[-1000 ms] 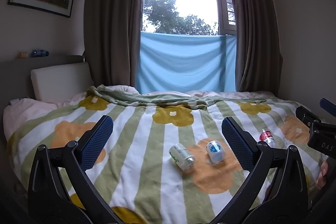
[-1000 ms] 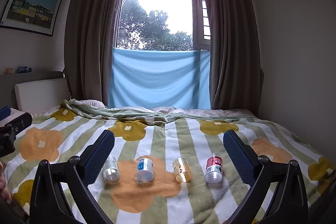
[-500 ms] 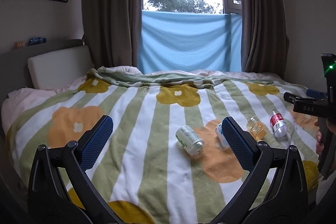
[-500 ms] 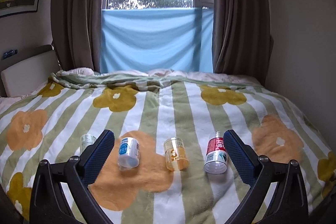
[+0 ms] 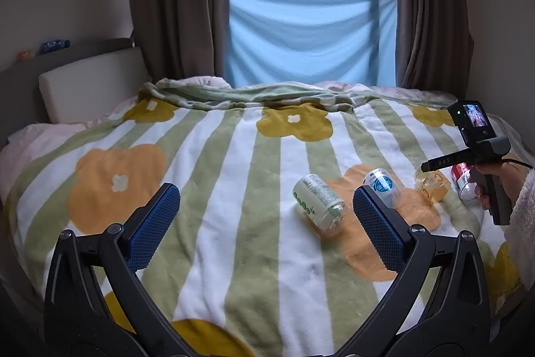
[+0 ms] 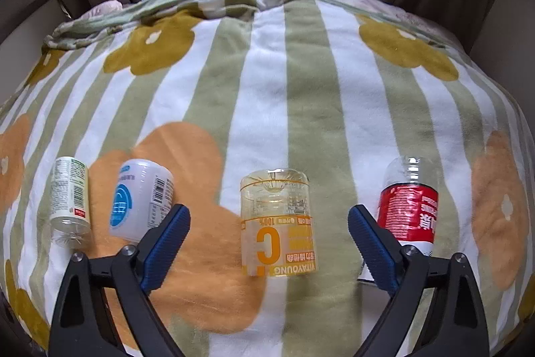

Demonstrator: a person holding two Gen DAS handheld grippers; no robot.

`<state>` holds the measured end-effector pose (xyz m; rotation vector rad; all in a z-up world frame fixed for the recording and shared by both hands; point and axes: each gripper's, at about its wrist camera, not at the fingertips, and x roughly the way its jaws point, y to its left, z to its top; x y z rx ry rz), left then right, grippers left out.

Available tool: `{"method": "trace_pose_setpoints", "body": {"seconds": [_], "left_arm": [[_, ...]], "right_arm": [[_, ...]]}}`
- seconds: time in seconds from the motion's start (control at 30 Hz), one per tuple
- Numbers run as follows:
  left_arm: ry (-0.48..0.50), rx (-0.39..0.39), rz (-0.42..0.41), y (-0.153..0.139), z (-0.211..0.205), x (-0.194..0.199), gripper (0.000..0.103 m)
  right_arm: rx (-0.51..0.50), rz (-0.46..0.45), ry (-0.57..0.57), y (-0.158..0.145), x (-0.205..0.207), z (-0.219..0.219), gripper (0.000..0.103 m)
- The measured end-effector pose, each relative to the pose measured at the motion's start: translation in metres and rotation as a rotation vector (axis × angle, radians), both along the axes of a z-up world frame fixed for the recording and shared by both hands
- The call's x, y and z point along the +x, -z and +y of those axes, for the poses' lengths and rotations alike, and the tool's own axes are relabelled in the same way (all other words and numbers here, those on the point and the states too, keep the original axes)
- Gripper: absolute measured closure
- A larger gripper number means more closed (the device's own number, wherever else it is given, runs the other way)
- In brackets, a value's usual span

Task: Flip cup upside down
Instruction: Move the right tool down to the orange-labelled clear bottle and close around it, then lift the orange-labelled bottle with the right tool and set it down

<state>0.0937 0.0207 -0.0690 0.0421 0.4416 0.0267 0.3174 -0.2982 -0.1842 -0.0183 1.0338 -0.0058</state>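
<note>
Yellow cup (image 6: 277,223) lies on its side mid-blanket (image 6: 267,89), long axis running straight away from the right gripper (image 6: 269,230), whose spread, empty jaws frame it; left gripper (image 5: 264,226), also spread, sits farther off toward the blanket's left edge.

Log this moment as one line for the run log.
left gripper: open, idle | right gripper: open, centred on yellow cup | cup: lying on blanket, ungrasped
</note>
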Motion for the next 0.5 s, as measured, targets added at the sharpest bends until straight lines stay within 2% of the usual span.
{"method": "trace_pose_setpoints", "body": {"seconds": [0.13,0.27,0.33,0.43,0.5], "left_arm": [[-0.001,0.011,0.020,0.007,0.001,0.006,0.000],[0.001,0.015,0.038,0.012,0.001,0.009,0.000],[0.007,0.016,0.043,0.014,0.001,0.009,0.000],[0.012,0.019,0.046,0.014,0.001,0.008,0.000],[0.013,0.024,0.048,0.014,0.000,0.007,0.000]], "right_arm": [[-0.022,0.082,-0.014,0.023,0.017,-0.002,0.025],[-0.028,0.124,-0.004,0.036,0.025,-0.007,0.031],[-0.030,0.141,0.003,0.041,0.027,-0.009,0.041],[0.004,0.156,0.014,0.046,0.028,-0.013,0.047],[0.011,0.152,0.020,0.045,0.027,-0.014,0.048]]}}
